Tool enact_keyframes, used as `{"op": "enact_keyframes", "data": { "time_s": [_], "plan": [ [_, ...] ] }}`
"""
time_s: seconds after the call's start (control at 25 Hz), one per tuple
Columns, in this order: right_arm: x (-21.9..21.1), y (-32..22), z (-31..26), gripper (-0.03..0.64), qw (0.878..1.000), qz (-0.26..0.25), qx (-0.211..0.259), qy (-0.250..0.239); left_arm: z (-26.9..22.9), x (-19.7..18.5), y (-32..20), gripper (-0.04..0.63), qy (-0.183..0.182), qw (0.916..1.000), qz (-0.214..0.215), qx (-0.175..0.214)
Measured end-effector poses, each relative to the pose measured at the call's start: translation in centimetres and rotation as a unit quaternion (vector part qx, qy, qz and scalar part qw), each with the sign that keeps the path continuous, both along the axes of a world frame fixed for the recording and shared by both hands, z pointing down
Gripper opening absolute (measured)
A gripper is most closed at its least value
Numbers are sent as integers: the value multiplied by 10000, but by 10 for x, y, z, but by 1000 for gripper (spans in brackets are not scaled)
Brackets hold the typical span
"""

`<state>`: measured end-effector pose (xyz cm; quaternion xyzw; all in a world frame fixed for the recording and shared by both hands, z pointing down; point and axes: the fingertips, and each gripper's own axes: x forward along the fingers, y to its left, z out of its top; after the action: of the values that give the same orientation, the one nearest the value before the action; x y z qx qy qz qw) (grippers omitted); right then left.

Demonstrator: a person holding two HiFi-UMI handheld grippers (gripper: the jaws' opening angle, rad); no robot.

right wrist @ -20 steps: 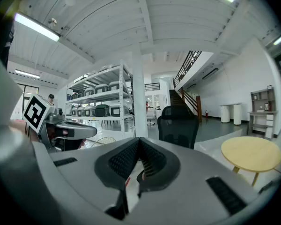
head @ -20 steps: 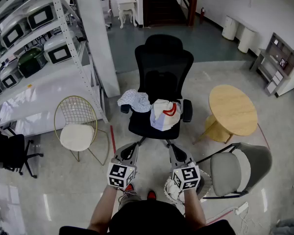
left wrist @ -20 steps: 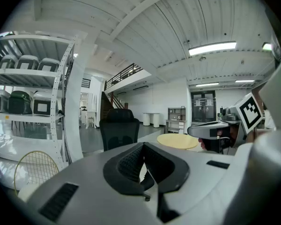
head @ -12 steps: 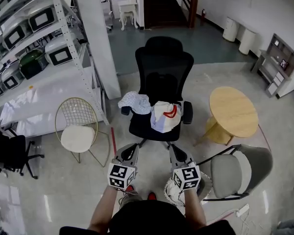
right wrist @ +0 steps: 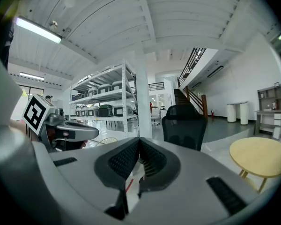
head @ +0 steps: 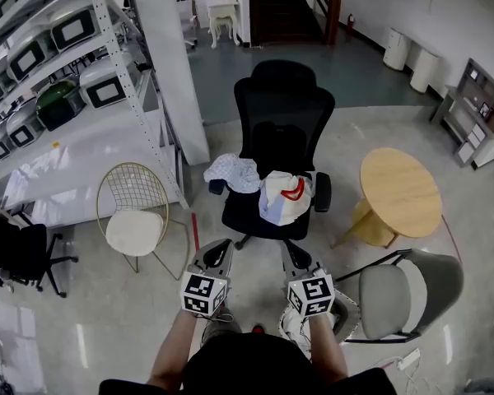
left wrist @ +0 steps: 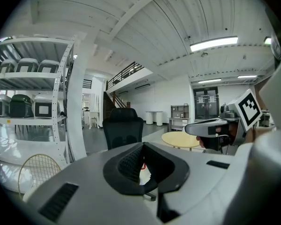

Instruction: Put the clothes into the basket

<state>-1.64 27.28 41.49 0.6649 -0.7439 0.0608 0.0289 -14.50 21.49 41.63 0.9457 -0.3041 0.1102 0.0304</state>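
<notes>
A black office chair (head: 281, 130) stands ahead of me with two garments on its seat: a pale patterned cloth (head: 233, 172) on the left and a white garment with red trim (head: 285, 197) on the right. Both grippers hover side by side short of the chair, nearly level. My left gripper (head: 221, 245) is shut with nothing between its pads. My right gripper (head: 290, 249) is also shut and empty. A white mesh basket (head: 290, 329) sits on the floor by my feet, partly hidden under the right gripper's marker cube. The chair (right wrist: 185, 125) shows beyond the right gripper's jaws.
A gold wire chair with a white cushion (head: 136, 220) stands to the left, beside a white pillar (head: 177, 64) and white shelving (head: 58, 48). A round wooden table (head: 399, 192) and a grey chair (head: 405, 290) stand at the right. A black chair (head: 16, 253) is at the far left.
The head view has shifted a little, so the chair and table sit slightly lower and to the right. Both grippers keep their places, shut and empty.
</notes>
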Motion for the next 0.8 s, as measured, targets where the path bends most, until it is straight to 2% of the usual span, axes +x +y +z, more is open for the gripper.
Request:
{"op": "enact_keyframes", "data": {
  "time_s": [0.32,0.48,0.8],
  "plan": [
    [-6,-80,4,26,9999,-68,-32,-80,0,-9,-79,6,-25,10000,-77,40],
    [-17,-129,5,26,9999,-54,-142,-59,5,-18,-130,6,-58,10000,-34,-68],
    [-34,-230,2,26,9994,227,-232,-82,7,-34,-243,6,-103,9996,187,-188]
  ]
}}
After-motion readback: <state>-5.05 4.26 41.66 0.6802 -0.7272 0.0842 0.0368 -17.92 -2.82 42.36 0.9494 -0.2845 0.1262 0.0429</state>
